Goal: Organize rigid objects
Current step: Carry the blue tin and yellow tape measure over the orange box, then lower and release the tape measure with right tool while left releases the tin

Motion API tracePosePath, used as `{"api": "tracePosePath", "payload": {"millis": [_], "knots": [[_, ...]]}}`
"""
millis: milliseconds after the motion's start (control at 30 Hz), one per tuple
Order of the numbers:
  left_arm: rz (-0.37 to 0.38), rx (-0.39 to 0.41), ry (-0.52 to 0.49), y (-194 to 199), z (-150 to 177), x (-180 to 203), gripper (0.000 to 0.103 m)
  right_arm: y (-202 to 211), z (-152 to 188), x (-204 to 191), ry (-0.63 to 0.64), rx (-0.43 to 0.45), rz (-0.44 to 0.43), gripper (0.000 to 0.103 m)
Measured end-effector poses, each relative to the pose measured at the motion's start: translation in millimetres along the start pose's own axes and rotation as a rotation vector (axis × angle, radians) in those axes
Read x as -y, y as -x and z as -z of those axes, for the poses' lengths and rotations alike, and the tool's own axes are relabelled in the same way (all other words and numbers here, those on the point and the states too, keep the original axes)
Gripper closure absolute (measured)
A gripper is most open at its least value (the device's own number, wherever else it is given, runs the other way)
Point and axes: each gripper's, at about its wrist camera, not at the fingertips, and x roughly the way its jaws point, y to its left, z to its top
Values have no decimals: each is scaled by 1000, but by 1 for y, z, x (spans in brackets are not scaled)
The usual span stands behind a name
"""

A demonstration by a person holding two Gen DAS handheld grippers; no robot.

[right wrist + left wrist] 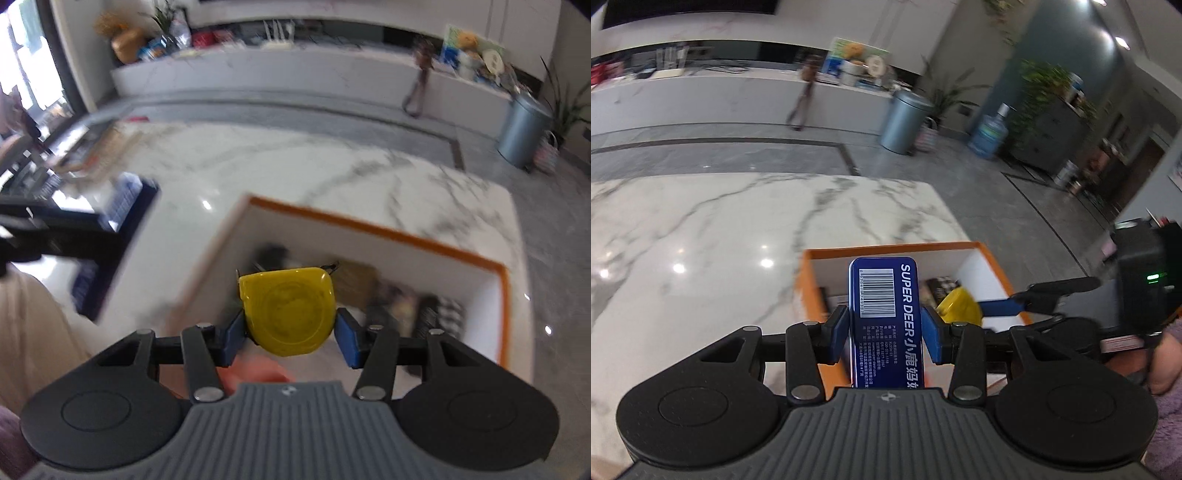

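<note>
The left tongs [885, 330] clamp a long blue printed tin [884, 295] at frame centre, above the orange-rimmed white cardboard box [812, 284] on the white marble worktop [701, 240]. The right tongs [290, 334] clamp a round yellow tape measure [288, 310] at lower centre, over that box.

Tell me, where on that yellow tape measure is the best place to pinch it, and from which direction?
Pinch the yellow tape measure across its two narrow side edges, coming from its rounded end with the flat round face up. That is how the right gripper holds it: a blue pad on each side, the wide face showing. The case looks short enough to fit between the pads, though the curved edges might slip.
</note>
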Motion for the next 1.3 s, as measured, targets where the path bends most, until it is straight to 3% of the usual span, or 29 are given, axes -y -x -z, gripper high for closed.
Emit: {"api": "tracePosePath", "payload": {"millis": [200,400,633,1033,1133,1300], "knots": [[30,-89,-20,-60,-7,20,55,-44,26,56,-163,-167,10,49],[28,-164,-20,-108,-10,17,55,-89,37,61,-265,-281,-14,49],[12,-194,-4,-117,-7,1,55,-130,38,64,-334,-375,-49,49],[9,-223,17,-122,-6,1,55,-135,32,63,-366,-355,-68,48],[20,-228,-6,-121,-9,9,55,-116,33,66,-360,-295,-35,48],[79,-283,-67,-133,-7,37,55,-64,35,79,-354,-118,111,48]]}}
